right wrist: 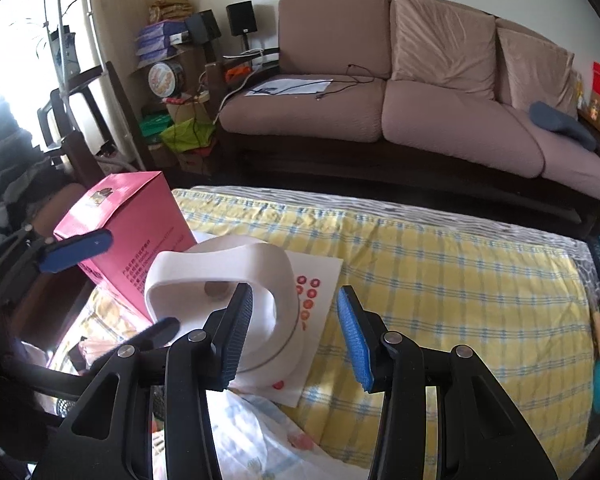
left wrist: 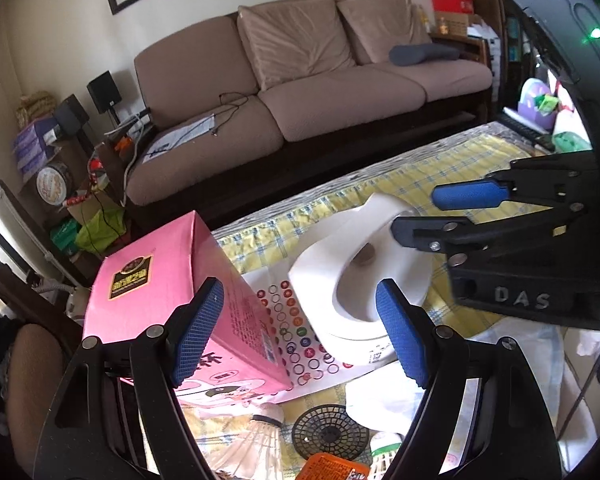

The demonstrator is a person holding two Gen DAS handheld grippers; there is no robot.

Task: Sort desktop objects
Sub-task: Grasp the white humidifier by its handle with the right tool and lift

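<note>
A white loop-shaped object (left wrist: pixel 320 276) (right wrist: pixel 216 268) lies on a sheet of coloured ring stickers (left wrist: pixel 296 332) (right wrist: pixel 320 280) on the yellow checked tablecloth (right wrist: pixel 440 280). My right gripper (right wrist: pixel 296 336) (left wrist: pixel 444 214) is open and straddles the loop's wall, one finger inside the loop and the other outside it. My left gripper (left wrist: pixel 300 332) (right wrist: pixel 116 294) is also open, held above the near side of the loop and empty. A tall pink box (left wrist: pixel 160 292) (right wrist: pixel 128 224) stands just left of the loop, behind my left gripper's left finger.
Near the front edge lie a shuttlecock (left wrist: pixel 260 432), a black round mesh disc (left wrist: pixel 330 432), an orange packet (left wrist: pixel 332 468) and a white plastic bag (right wrist: pixel 260 432). A brown sofa (right wrist: pixel 420 112) runs behind the table. Cluttered shelves (right wrist: pixel 168 76) stand at the left.
</note>
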